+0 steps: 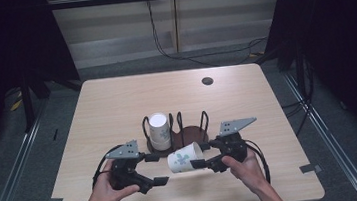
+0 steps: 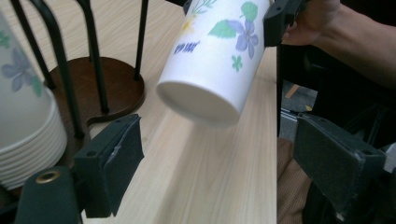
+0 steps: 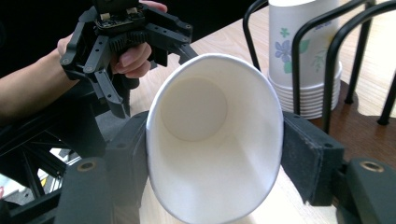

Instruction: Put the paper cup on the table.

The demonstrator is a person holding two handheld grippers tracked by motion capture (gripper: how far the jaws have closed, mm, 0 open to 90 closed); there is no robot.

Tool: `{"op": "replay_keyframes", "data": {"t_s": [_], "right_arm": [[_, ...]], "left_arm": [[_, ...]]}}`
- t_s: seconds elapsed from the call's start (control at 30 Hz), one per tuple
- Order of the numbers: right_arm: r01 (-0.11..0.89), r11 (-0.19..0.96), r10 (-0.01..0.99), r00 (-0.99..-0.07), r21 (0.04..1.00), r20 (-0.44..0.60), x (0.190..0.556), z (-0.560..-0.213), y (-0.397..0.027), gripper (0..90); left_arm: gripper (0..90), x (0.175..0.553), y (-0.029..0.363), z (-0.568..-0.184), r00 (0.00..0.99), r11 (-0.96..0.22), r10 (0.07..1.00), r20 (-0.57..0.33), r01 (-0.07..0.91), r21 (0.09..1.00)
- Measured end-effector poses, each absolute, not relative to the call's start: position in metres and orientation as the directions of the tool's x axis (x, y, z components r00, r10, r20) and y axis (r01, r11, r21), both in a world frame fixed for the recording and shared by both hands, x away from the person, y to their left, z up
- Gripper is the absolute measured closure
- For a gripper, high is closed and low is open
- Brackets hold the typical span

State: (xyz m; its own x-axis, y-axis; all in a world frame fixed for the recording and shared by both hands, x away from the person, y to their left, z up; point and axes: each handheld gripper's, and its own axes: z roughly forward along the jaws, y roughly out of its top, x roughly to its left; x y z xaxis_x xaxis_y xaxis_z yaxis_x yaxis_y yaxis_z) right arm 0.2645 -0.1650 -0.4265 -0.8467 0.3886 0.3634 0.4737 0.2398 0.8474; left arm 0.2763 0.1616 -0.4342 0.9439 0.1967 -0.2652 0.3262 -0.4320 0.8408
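Observation:
A floral paper cup (image 1: 185, 157) (image 2: 215, 56) (image 3: 210, 140) lies sideways in the air, just in front of the rack. My right gripper (image 1: 198, 155) (image 3: 215, 154) is shut on it near the rim and squeezes the mouth oval. The cup's base points at my left gripper (image 1: 157, 169) (image 2: 224, 158), which stands open a short way from it, touching nothing. A stack of matching cups (image 1: 159, 130) (image 2: 23, 116) (image 3: 299, 60) stands upside down in the left slot of a black wire rack (image 1: 176, 126) with a brown base (image 2: 107, 88).
The wooden table (image 1: 116, 102) has a round cable hole (image 1: 207, 81) at the back right. The rack's right slot holds nothing. Dark curtains and floor rails flank the table, and cables run across the floor behind it.

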Motion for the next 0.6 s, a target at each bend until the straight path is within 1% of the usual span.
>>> {"op": "replay_keyframes", "data": {"t_s": [0.1, 0.17, 0.27, 0.47, 0.6], "right_arm": [[0.483, 0.245, 0.402, -0.840, 0.841, 0.365, 0.267, -0.426, -0.169, 31.2], [0.482, 0.242, 0.405, -0.839, 0.842, 0.363, 0.266, -0.426, -0.171, 31.2], [0.482, 0.238, 0.410, -0.837, 0.843, 0.362, 0.264, -0.425, -0.174, 31.2], [0.491, 0.243, 0.436, -0.825, 0.837, 0.358, 0.263, -0.424, -0.186, 31.2], [0.495, 0.251, 0.446, -0.822, 0.832, 0.354, 0.261, -0.425, -0.194, 31.2]], "left_arm": [[15.8, 0.278, 0.169, -0.434, 0.937, -0.411, 0.213, -0.277, 0.343, 0.844], [15.8, 0.278, 0.173, -0.434, 0.942, -0.421, 0.220, -0.252, 0.325, 0.847], [15.8, 0.279, 0.177, -0.435, 0.937, -0.414, 0.249, -0.246, 0.332, 0.848], [15.8, 0.283, 0.187, -0.440, 0.928, -0.403, 0.262, -0.267, 0.356, 0.843], [15.8, 0.284, 0.189, -0.442, 0.923, -0.411, 0.285, -0.259, 0.362, 0.836]]}}
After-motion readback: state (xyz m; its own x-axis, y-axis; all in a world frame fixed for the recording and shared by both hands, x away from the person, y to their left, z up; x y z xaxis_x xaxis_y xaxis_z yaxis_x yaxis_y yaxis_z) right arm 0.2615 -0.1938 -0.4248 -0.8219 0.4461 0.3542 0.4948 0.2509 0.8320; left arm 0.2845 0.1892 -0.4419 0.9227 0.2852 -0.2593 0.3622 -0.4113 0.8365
